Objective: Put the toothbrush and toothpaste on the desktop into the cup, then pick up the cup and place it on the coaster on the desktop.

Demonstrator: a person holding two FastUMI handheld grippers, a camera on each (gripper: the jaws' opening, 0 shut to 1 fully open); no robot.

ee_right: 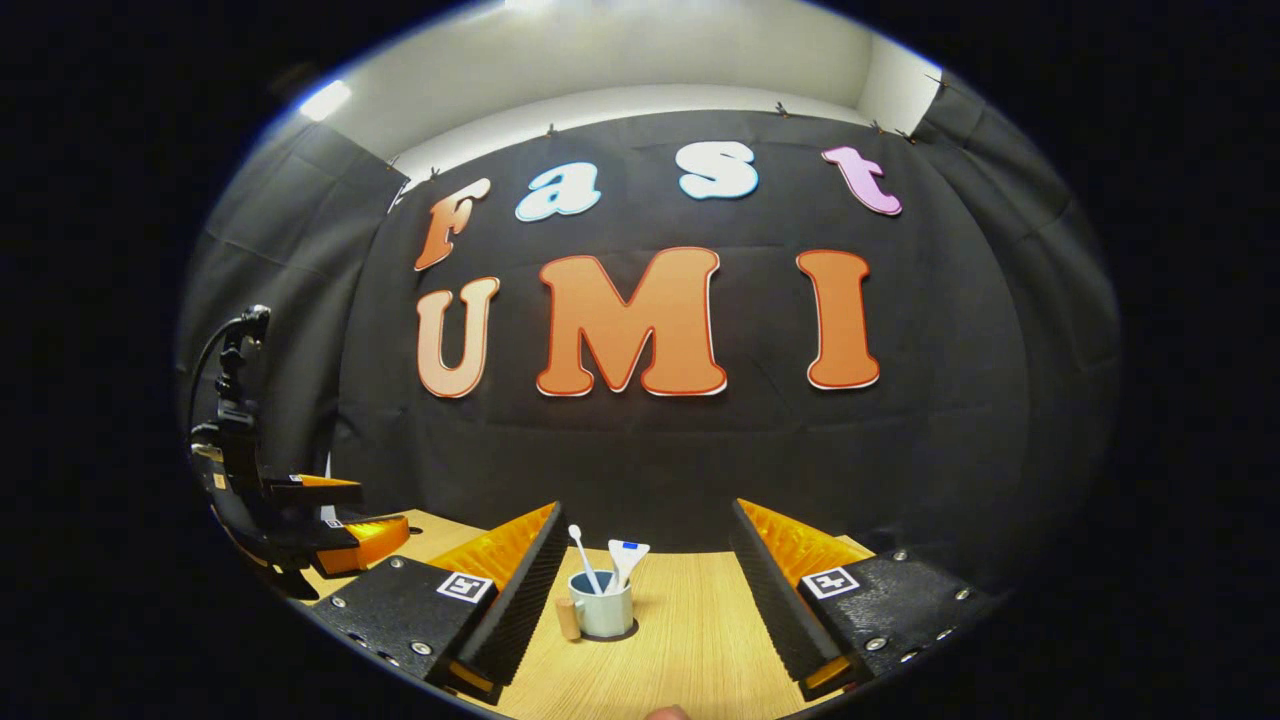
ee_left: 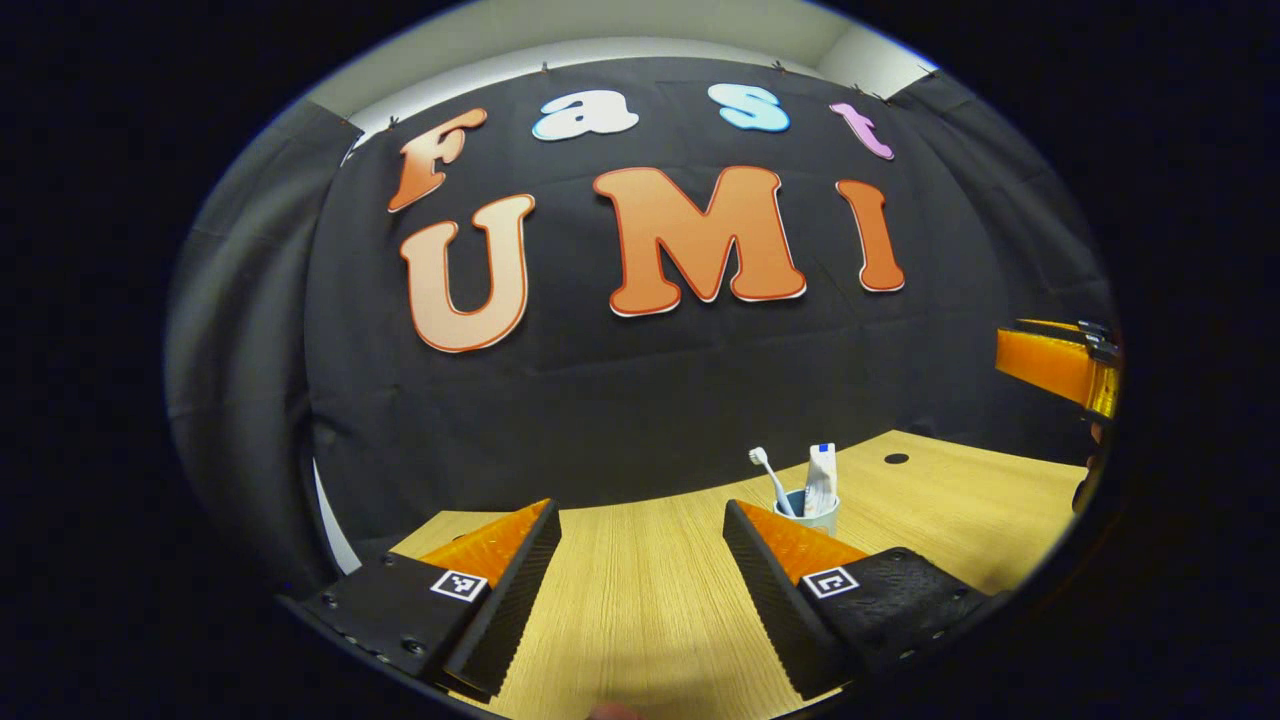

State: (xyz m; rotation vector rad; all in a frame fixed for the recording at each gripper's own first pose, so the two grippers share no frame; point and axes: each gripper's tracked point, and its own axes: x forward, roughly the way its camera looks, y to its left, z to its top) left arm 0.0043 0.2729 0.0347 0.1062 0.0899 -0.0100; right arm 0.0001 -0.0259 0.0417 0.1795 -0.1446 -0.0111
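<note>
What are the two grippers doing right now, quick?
Left gripper: open, holding nothing.
Right gripper: open, holding nothing; the cup stands ahead between its fingers, untouched.

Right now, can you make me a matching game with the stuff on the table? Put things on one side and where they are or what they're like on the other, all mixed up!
Things:
1. toothbrush
2. toothpaste
3. cup
4. left gripper

Places or states:
A. standing on the wooden table, holding two things
B. open, with nothing between its fingers
C. in the cup, leaning left in the right gripper view, bristles up
D. in the cup, flat wide end up

Pairs: 1-C, 2-D, 3-A, 4-B
</note>
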